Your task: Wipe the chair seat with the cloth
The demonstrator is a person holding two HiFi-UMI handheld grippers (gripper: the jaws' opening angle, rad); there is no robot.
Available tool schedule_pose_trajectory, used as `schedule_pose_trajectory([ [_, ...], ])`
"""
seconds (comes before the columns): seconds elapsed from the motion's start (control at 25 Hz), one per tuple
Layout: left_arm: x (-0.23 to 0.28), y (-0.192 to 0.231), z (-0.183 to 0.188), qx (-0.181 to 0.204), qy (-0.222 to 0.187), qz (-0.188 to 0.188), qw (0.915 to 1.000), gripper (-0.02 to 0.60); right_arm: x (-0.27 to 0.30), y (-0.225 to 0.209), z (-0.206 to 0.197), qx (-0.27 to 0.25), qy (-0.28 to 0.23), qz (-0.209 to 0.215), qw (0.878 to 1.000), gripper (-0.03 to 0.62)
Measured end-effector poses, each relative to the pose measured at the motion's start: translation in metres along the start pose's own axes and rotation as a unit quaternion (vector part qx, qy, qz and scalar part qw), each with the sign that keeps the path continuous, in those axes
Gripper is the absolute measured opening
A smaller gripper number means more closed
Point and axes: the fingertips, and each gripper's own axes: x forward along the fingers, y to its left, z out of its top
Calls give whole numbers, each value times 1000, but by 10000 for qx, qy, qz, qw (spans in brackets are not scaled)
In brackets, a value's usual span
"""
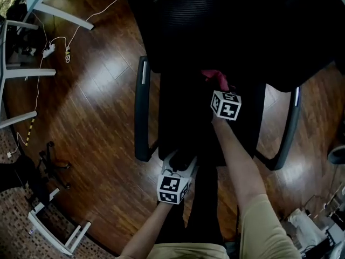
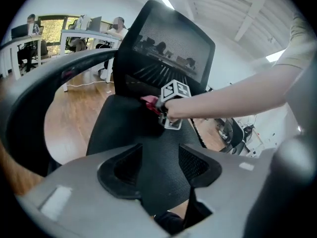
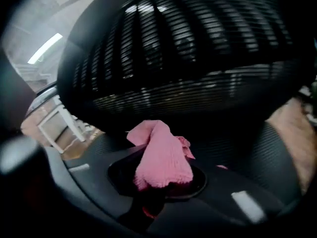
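1. At the rear of the chair seat (image 1: pixel 180 107), about 1 o'clock in the head view, the right gripper (image 1: pixel 220 89) has the pink cloth (image 1: pixel 214 77). Its jaws are pinching a bunch of it, and the loose end flops forward over them.
2. Cloth is low, near where the seat meets the backrest (image 3: pixel 183 58). Can't tell if it actually touches the mesh.
3. Left gripper (image 1: pixel 181 163) is at the seat's front edge, 6 o'clock. Jaws are spread with nothing between them, only seat mesh beyond.
4. Step: probably a wiping stroke at the back of the seat, or the start of one. No marks show, so progress can't be judged.
5. Next: press the cloth flat on the mesh and drag it toward 6 o'clock in passes. Cover the sides at 3 and 9 by the armrest (image 1: pixel 141 112). The left gripper would need to clear the path.
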Motion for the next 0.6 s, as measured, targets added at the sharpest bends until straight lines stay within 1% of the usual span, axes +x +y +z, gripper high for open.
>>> schedule_pose_trajectory([
  [0.04, 1, -5, 3, 16, 0, -45, 10000, 222, -19, -50, 1, 43, 36, -583, 9983, 58],
  [0.08, 2, -9, 6, 30, 9, -80, 10000, 222, -40, -99, -1, 140, 110, -1173, 9929, 58],
  [0.12, 3, -12, 9, 43, 17, -112, 9999, 221, -59, -144, -3, 320, 199, -1687, 9849, 58],
  [0.16, 6, -15, 11, 58, 18, -141, 9999, 221, -73, -178, -5, 513, 285, -2025, 9775, 58],
  [0.2, 8, -16, 13, 75, 13, -156, 9998, 221, -81, -198, -7, 607, 370, -2146, 9741, 58],
  [0.24, 11, -17, 15, 88, 2, -151, 9998, 221, -82, -203, -8, 568, 446, -2076, 9755, 58],
  [0.28, 12, -16, 16, 84, -10, -124, 9999, 221, -79, -194, -9, 458, 500, -1848, 9804, 58],
  [0.32, 12, -15, 16, 57, -14, -80, 10000, 221, -72, -171, -10, 359, 524, -1476, 9870, 58],
  [0.4, 11, -10, 11, -21, 35, 30, 10000, 221, -55, -96, -14, 229, 500, -408, 9977, 58],
  [0.44, 11, -8, 8, -39, 79, 78, 9999, 221, -45, -49, -13, 126, 430, 201, 9988, 58],
  [0.48, 12, -5, 5, -31, 117, 110, 9999, 221, -36, -1, -9, -12, 313, 803, 9963, 58],
  [0.52, 13, 1, 4, -7, 150, 129, 9998, 221, -26, 48, -3, -156, 176, 1368, 9903, 58],
  [0.56, 11, 7, 2, 17, 178, 144, 9997, 221, -16, 96, 1, -278, 77, 1861, 9821, 58],
  [0.6, 7, 14, -1, 39, 200, 158, 9997, 221, -6, 140, 0, -375, 76, 2236, 9739, 58],
])
